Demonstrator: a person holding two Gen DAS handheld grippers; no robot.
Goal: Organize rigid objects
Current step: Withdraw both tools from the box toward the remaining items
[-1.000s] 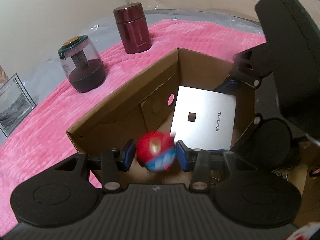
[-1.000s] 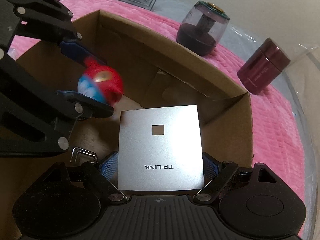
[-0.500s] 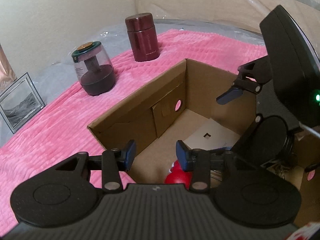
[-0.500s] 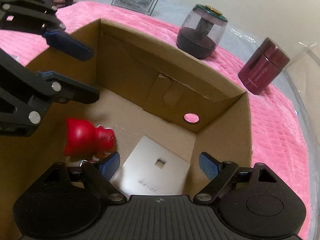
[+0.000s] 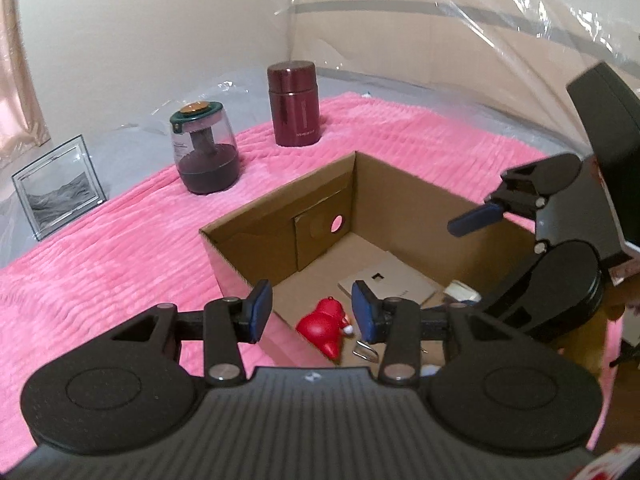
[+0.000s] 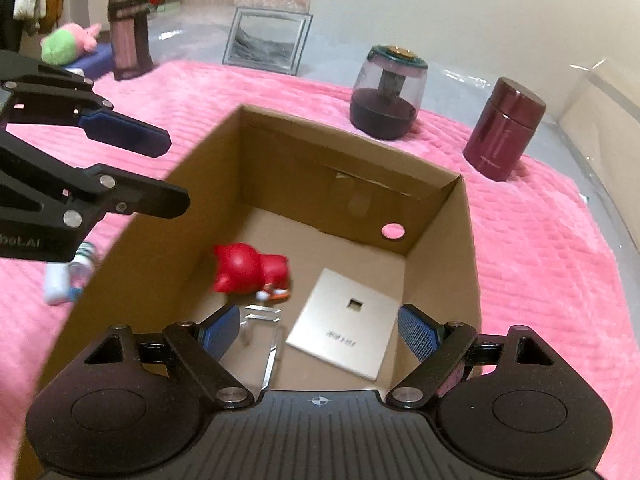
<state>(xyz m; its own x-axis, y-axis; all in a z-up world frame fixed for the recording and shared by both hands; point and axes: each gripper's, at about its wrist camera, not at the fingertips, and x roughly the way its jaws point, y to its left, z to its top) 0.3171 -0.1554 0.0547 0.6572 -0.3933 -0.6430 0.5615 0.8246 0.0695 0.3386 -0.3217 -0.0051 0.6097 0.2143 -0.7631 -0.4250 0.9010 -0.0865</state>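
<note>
An open cardboard box [image 5: 280, 200] [image 6: 352, 136] sits on a pink blanket. On its floor lie a red toy figure [image 5: 324, 320] [image 6: 244, 268] on its side, a flat silver TP-LINK box [image 5: 396, 284] [image 6: 348, 320] and a bent metal clip [image 6: 264, 320]. My left gripper [image 5: 312, 306] [image 6: 168, 174] hovers above the box's near-left edge, its blue pads a little apart with nothing between them. My right gripper [image 6: 320, 330] hangs open and wide above the silver box, clear of it. One of its fingers [image 5: 476, 218] shows over the box's right wall.
Behind the box stand a glass jar with a green lid [image 5: 204, 152] [image 6: 388, 92] and a maroon flask [image 5: 294, 104] [image 6: 504, 128]. A picture frame [image 5: 56, 192] [image 6: 266, 40] leans farther back. A small white object [image 6: 64, 276] lies left of the box. A bottle [image 6: 128, 32] and a plush toy [image 6: 68, 44] are far left.
The left gripper let go of the red toy, which now lies in the box. The right gripper released the silver box onto the floor. Both grippers rose and pulled back.
</note>
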